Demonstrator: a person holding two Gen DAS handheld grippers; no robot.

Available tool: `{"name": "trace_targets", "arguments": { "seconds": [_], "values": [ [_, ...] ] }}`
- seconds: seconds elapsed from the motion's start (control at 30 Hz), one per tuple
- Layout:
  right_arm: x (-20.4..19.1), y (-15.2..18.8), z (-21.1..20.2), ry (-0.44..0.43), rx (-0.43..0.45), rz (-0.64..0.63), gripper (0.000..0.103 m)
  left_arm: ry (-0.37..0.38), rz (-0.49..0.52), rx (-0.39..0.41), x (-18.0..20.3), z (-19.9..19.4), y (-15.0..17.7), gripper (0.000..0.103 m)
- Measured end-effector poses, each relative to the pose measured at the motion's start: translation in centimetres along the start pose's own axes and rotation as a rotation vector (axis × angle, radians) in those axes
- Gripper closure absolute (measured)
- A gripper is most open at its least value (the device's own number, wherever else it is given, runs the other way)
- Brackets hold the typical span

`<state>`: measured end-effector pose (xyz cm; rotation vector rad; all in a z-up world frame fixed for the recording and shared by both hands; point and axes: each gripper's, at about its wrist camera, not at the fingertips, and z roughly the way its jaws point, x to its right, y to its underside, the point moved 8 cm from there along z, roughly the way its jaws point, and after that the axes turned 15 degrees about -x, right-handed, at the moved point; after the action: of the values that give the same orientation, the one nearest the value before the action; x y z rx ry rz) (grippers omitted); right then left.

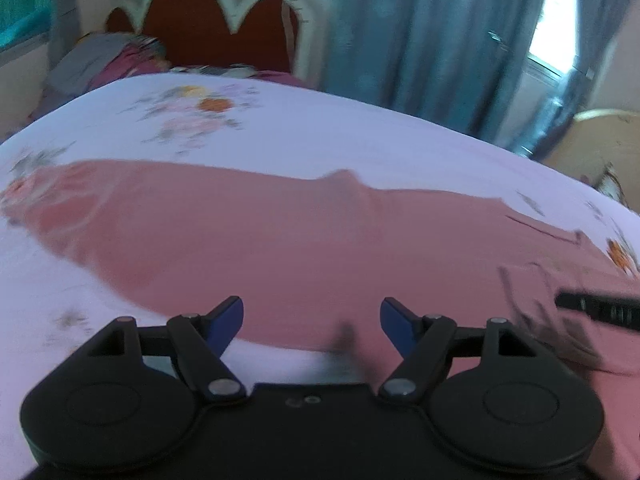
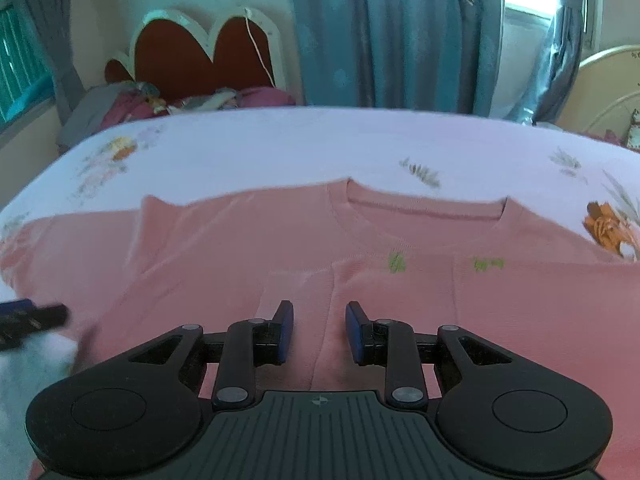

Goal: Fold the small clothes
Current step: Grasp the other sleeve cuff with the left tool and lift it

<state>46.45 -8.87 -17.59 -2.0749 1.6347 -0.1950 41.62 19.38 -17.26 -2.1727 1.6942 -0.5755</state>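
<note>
On the bedsheet (image 2: 280, 140), pink top (image 2: 440, 300) under both grippers' jaws, left wide, right narrow, neither gripping.

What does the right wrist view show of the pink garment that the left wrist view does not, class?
Only the right wrist view shows the pink knitted top's round ribbed neckline and small green marks on its chest, with the right gripper partly open over a raised fold. Only the left wrist view shows the left gripper wide open, nothing between its blue pads. Both show the top spread on the white floral bedsheet, the red scalloped headboard and blue curtains.
</note>
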Motion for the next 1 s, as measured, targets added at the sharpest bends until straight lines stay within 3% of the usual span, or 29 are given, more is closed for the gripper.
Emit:
{"name": "trace_targets", "arguments": {
  "seconds": [0.1, 0.33, 0.53, 0.7, 0.77, 0.8, 0.87, 0.93, 1.0],
  "values": [
    [-0.2, 1.0, 2.1, 0.024, -0.052, 0.0, 0.075, -0.025, -0.062, 0.004, -3.6, -0.2, -0.2, 0.029],
    [-0.4, 1.3, 2.5, 0.052, -0.029, 0.007, 0.075, -0.101, -0.24, 0.021, -12.6, -0.6, -1.1, 0.028],
    [-0.8, 1.4, 2.4, 0.068, -0.025, 0.012, 0.075, -0.081, -0.453, 0.022, -19.5, 1.0, -3.0, 0.028],
    [-0.8, 1.3, 2.5, 0.071, -0.024, 0.022, 0.075, -0.045, -0.518, 0.067, -22.3, 2.3, -4.5, 0.031],
    [-0.8, 1.3, 2.5, 0.073, -0.024, 0.025, 0.075, -0.05, -0.521, 0.096, -23.1, 2.9, -5.2, 0.053],
    [-0.8, 1.3, 2.5, 0.075, -0.023, 0.025, 0.075, -0.053, -0.528, 0.107, -23.4, 3.1, -5.4, 0.058],
    [-0.9, 1.3, 2.5, 0.078, -0.022, 0.026, 0.075, -0.063, -0.543, 0.13, -24.2, 3.5, -5.8, 0.082],
    [-0.9, 1.3, 2.5, 0.082, -0.021, 0.025, 0.075, -0.051, -0.559, 0.142, -24.6, 3.7, -5.9, 0.095],
    [-0.9, 1.3, 2.5, 0.081, -0.021, 0.028, 0.075, -0.05, -0.547, 0.159, -24.3, 3.4, -6.1, 0.097]
  ]
}}
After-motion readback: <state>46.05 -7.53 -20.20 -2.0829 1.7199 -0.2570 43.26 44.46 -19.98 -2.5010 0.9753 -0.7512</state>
